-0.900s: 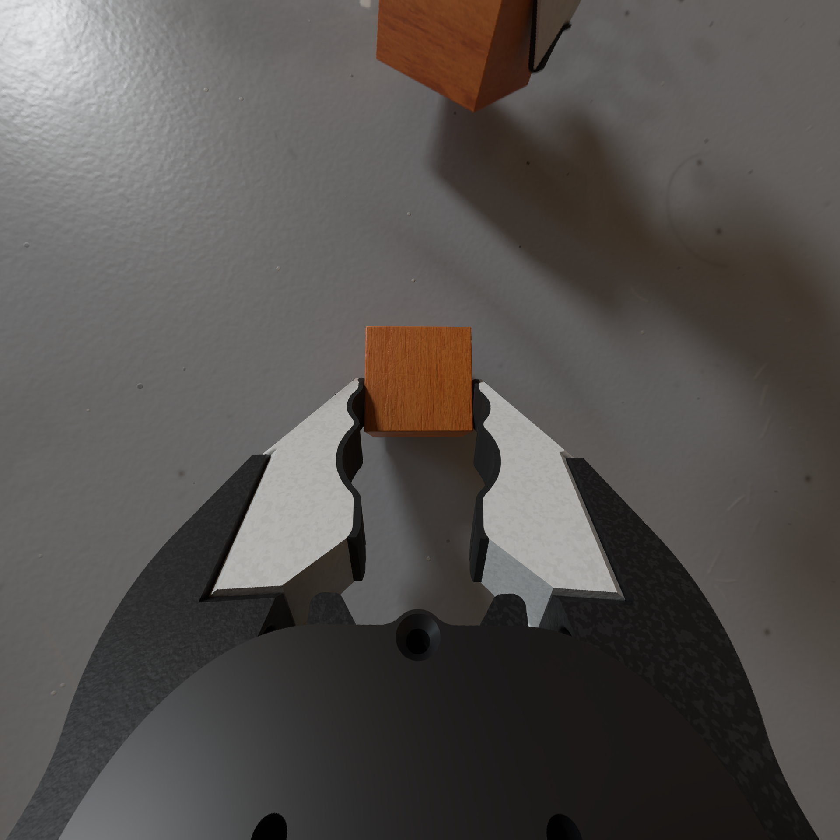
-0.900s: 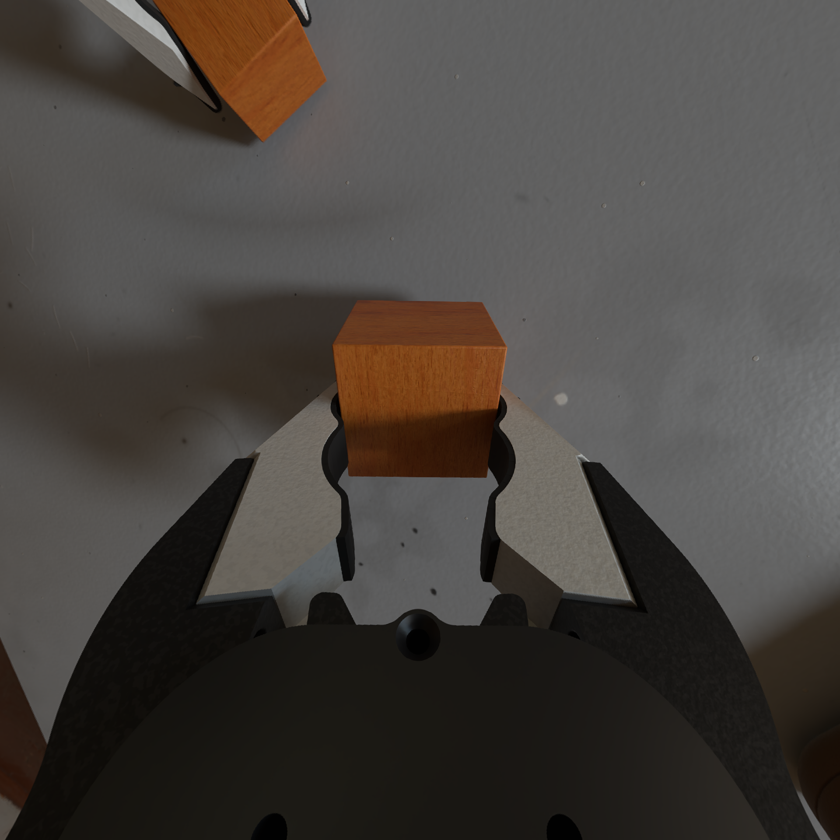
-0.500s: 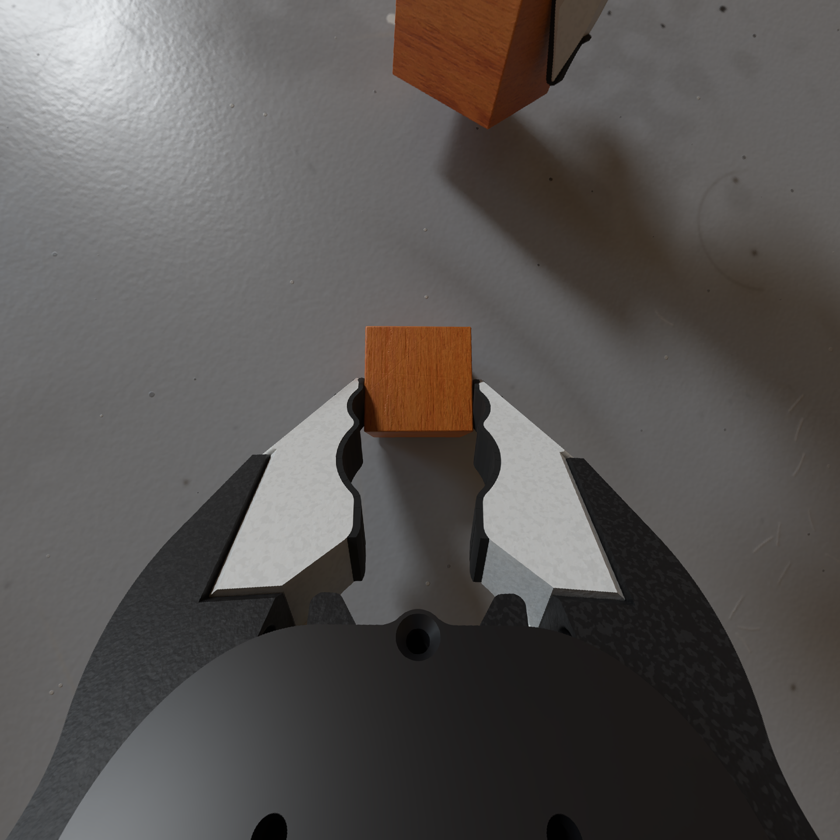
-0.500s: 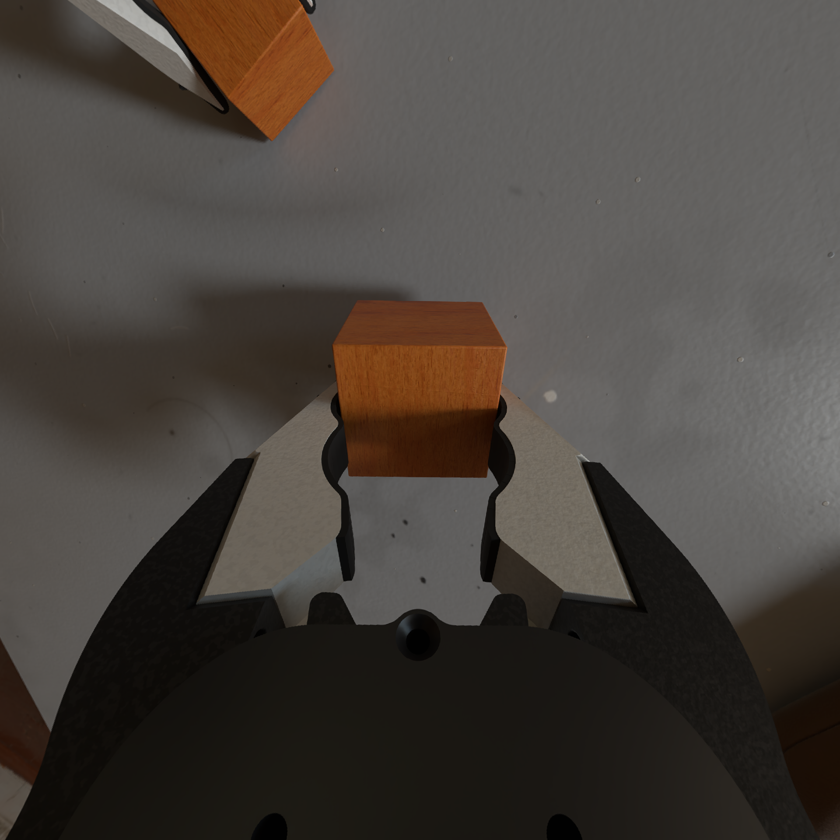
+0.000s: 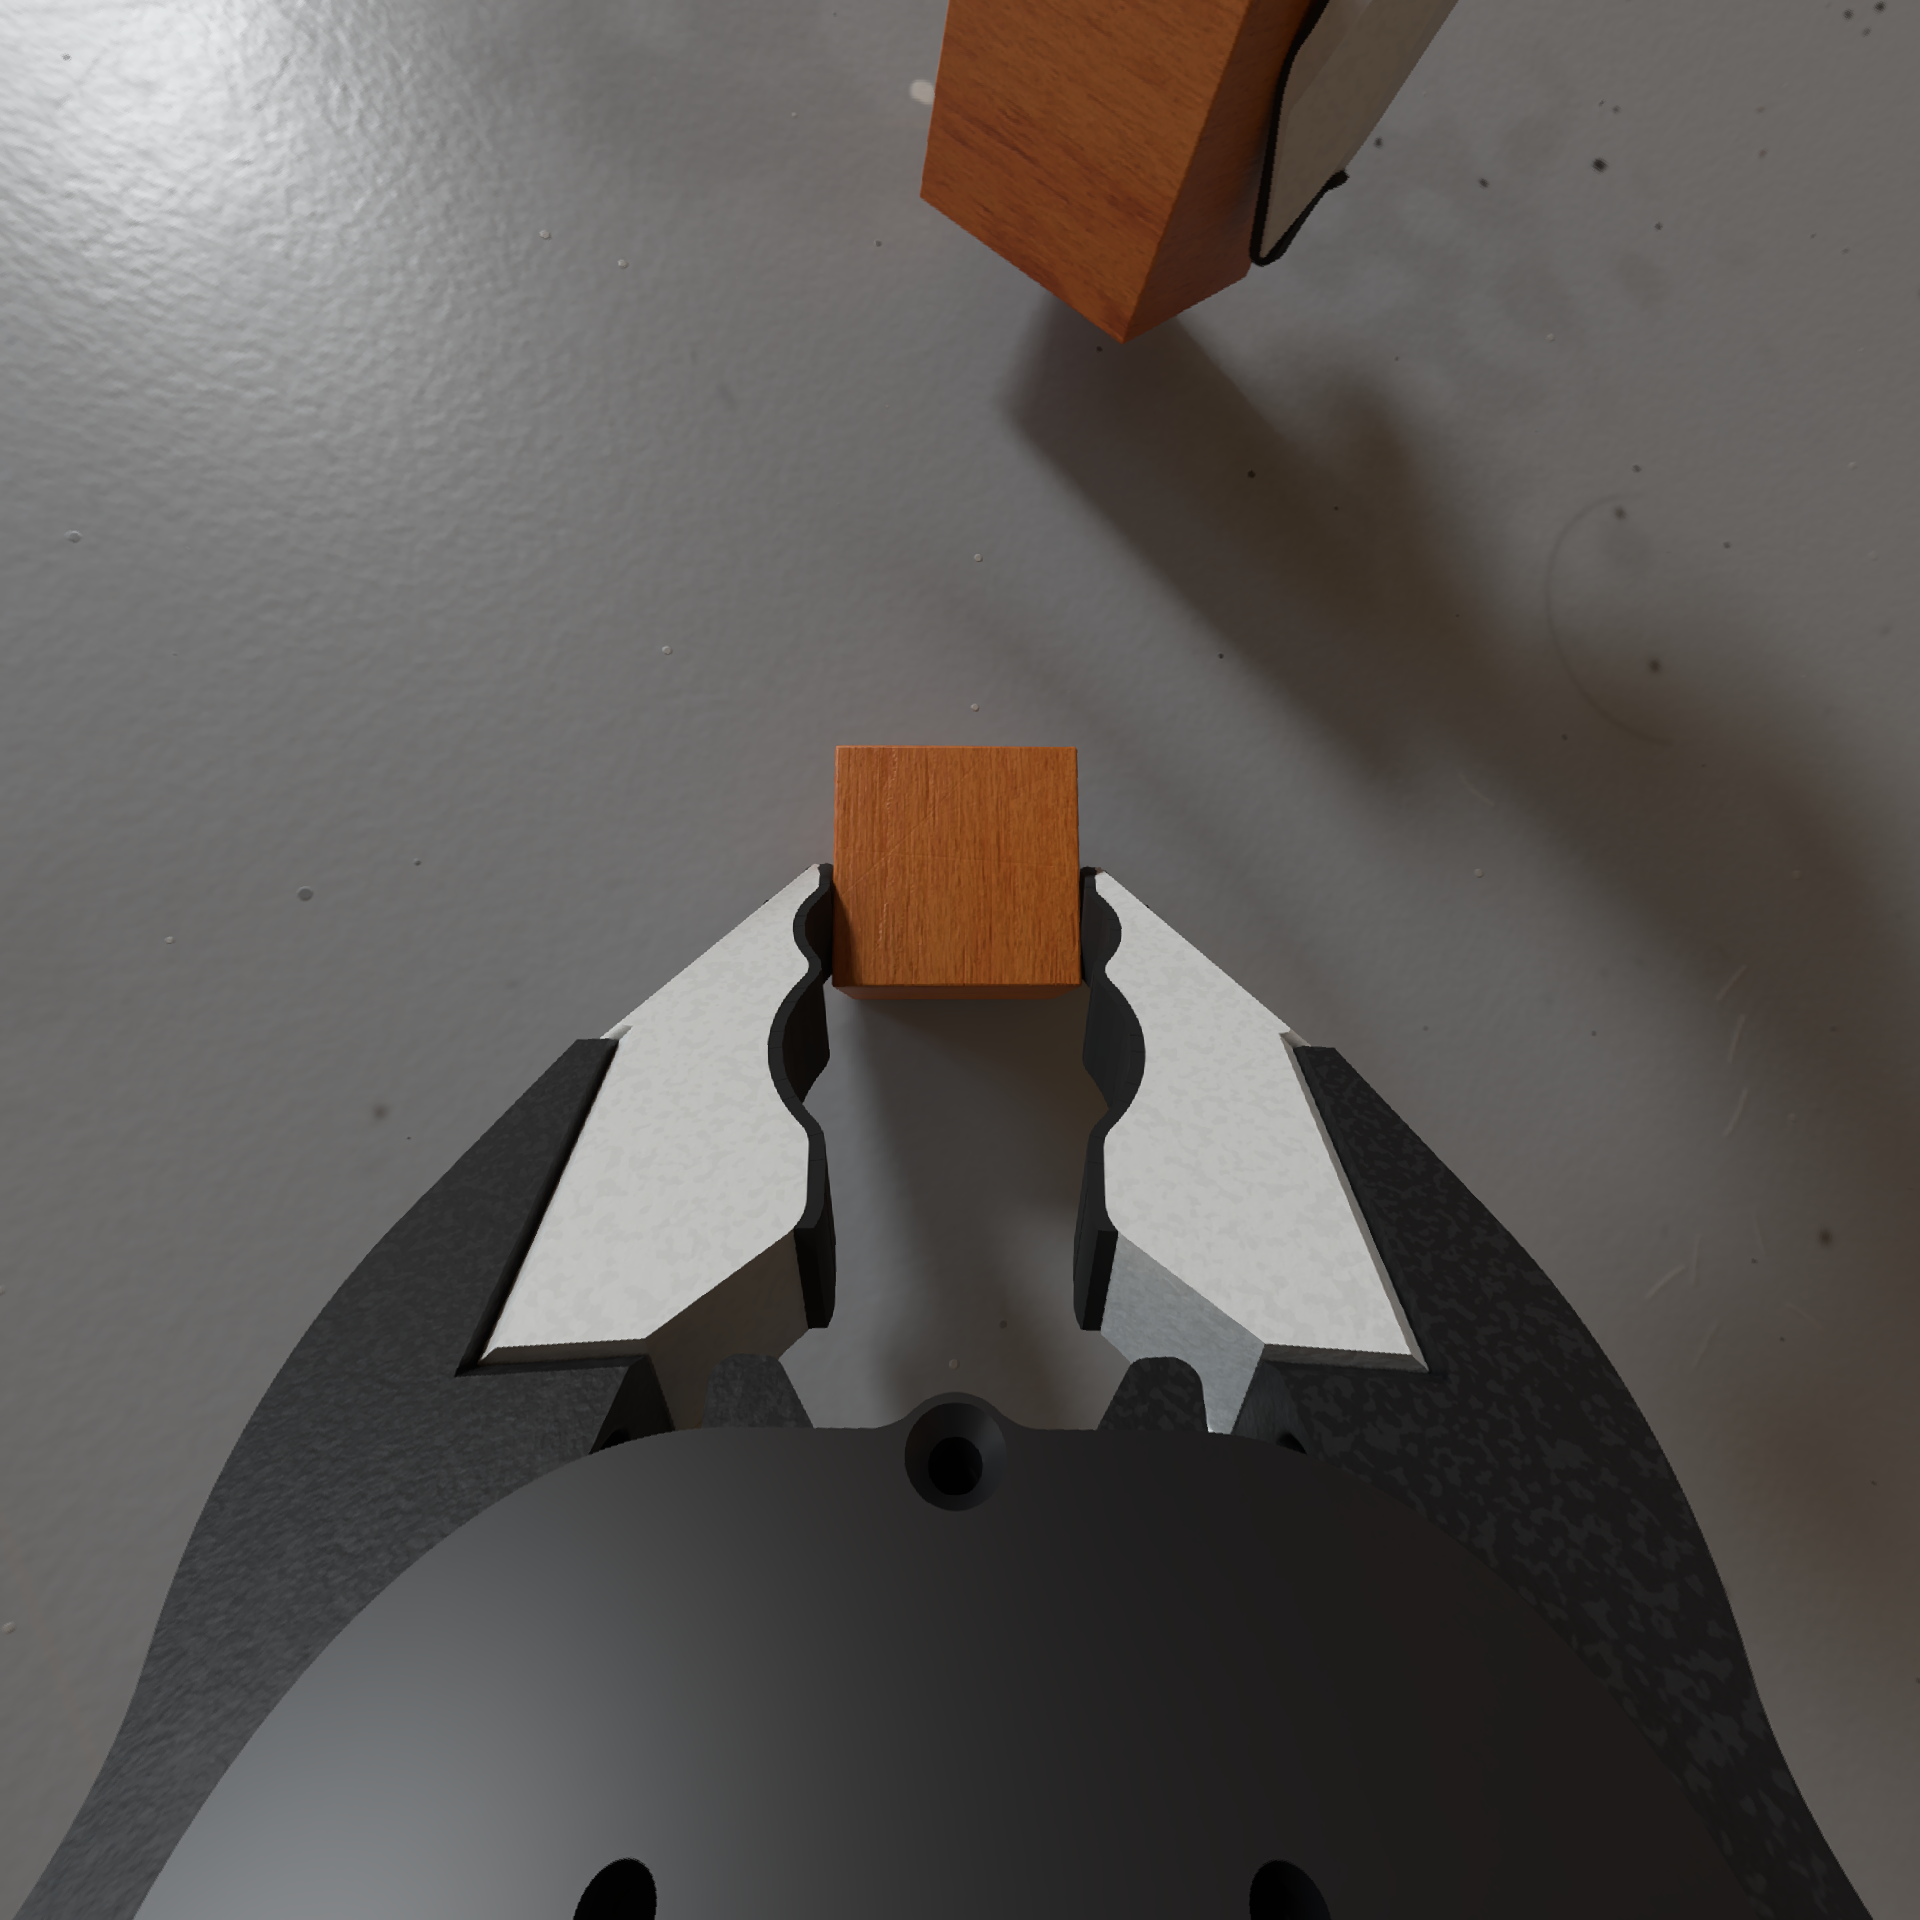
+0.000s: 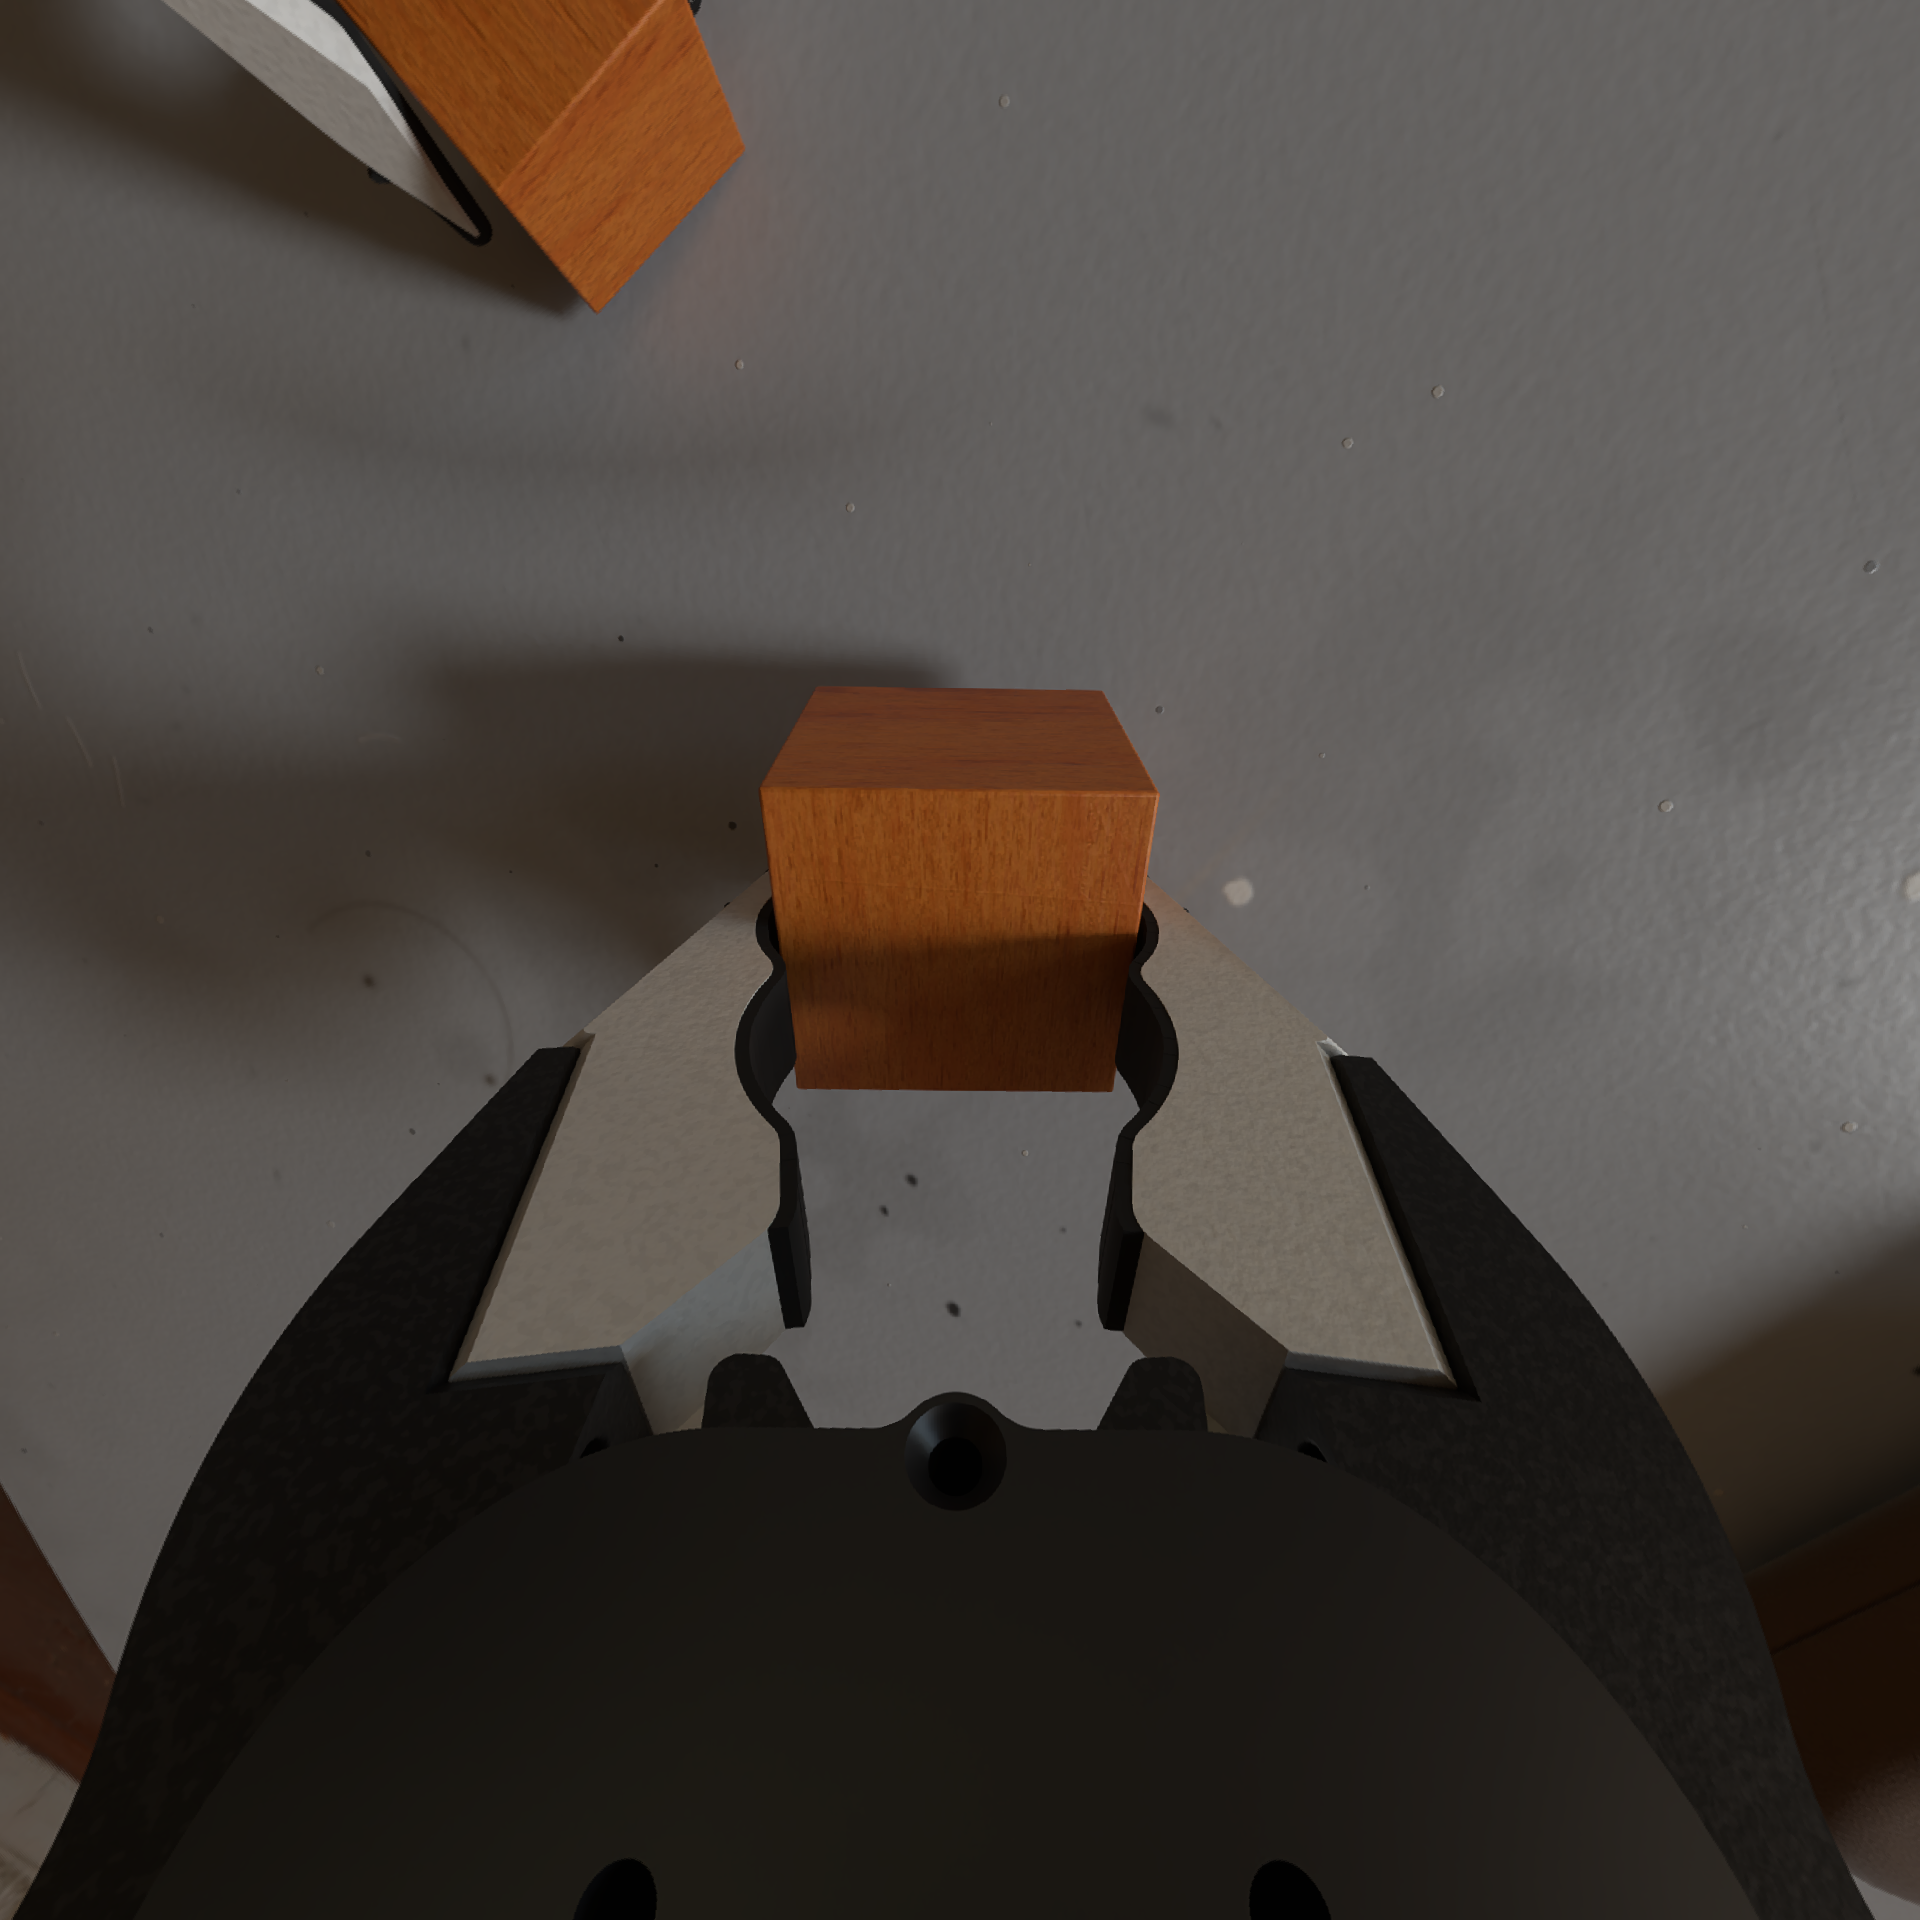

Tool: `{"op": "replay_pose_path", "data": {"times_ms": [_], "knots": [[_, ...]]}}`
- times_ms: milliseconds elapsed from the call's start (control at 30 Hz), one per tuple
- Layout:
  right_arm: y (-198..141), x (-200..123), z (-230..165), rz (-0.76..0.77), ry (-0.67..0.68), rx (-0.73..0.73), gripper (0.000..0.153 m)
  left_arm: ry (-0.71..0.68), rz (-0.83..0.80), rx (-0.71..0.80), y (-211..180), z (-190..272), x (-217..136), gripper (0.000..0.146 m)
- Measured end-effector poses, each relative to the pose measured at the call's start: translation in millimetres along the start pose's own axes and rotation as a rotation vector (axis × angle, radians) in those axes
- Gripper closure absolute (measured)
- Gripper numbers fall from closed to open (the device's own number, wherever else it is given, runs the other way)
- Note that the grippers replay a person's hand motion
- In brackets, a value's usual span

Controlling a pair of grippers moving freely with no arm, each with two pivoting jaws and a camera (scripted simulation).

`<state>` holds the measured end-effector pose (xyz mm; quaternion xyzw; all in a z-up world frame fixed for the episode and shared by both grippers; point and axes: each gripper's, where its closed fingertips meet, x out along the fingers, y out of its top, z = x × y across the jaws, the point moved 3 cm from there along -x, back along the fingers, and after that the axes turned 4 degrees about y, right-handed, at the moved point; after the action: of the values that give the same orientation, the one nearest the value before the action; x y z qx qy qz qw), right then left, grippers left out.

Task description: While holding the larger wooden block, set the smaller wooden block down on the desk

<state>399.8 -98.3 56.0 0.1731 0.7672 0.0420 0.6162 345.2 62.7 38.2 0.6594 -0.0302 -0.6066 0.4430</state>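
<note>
My left gripper (image 5: pixel 956 883) is shut on the smaller wooden block (image 5: pixel 956 873) and holds it above the grey desk (image 5: pixel 416 520). My right gripper (image 6: pixel 956 925) is shut on the larger wooden block (image 6: pixel 961 894), also above the desk (image 6: pixel 1455 520). The larger block also shows at the top of the left wrist view (image 5: pixel 1091 145), with a white finger of the right gripper (image 5: pixel 1340 94) beside it. The smaller block shows at the top left of the right wrist view (image 6: pixel 561 125), held against a white finger of the left gripper (image 6: pixel 343 114). Both blocks cast shadows on the desk.
The desk's edge and brown wood beyond it show at the lower right (image 6: pixel 1839 1600) and lower left (image 6: pixel 42 1631) of the right wrist view. Small specks and faint scratches mark the grey surface.
In each view the other gripper's block has grown and shifted lower and rightward in the picture. Both grips are unchanged.
</note>
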Motion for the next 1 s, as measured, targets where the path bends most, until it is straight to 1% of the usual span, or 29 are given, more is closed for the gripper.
{"op": "replay_pose_path", "data": {"times_ms": [167, 300, 367, 400, 533, 733, 1000], "knots": [[-0.5, -0.5, 1.3, -0.021, -0.017, -0.001, 0.091, 0.028, -0.017, 0.042, 1.2, -1.4, 1.2, 0.100], [-1.0, -0.6, 2.1, -0.016, -0.016, 0.008, 0.091, 0.007, 0.009, -0.001, 1.6, -1.5, 1.5, 0.100], [-1.7, -0.5, 1.7, -0.009, -0.022, 0.006, 0.091, -0.040, 0.013, -0.010, 1.6, 1.4, 0.3, 0.099], [-2.1, -0.5, 1.4, -0.004, -0.022, 0.007, 0.091, -0.053, 0.019, -0.017, 1.6, 2.2, -0.3, 0.097], [-2.3, -0.4, 1.4, 0.004, -0.020, 0.008, 0.091, -0.062, 0.048, -0.048, 0.8, 3.4, -0.8, 0.093], [-0.9, -0.8, 3.0, -0.022, -0.008, 0.010, 0.091, -0.075, 0.070, -0.104, 2.2, 1.2, 0.2, 0.093], [0.0, -1.3, 3.7, -0.044, 0.001, 0.017, 0.091, -0.108, 0.091, -0.140, 3.6, 1.7, 0.3, 0.091]]}}
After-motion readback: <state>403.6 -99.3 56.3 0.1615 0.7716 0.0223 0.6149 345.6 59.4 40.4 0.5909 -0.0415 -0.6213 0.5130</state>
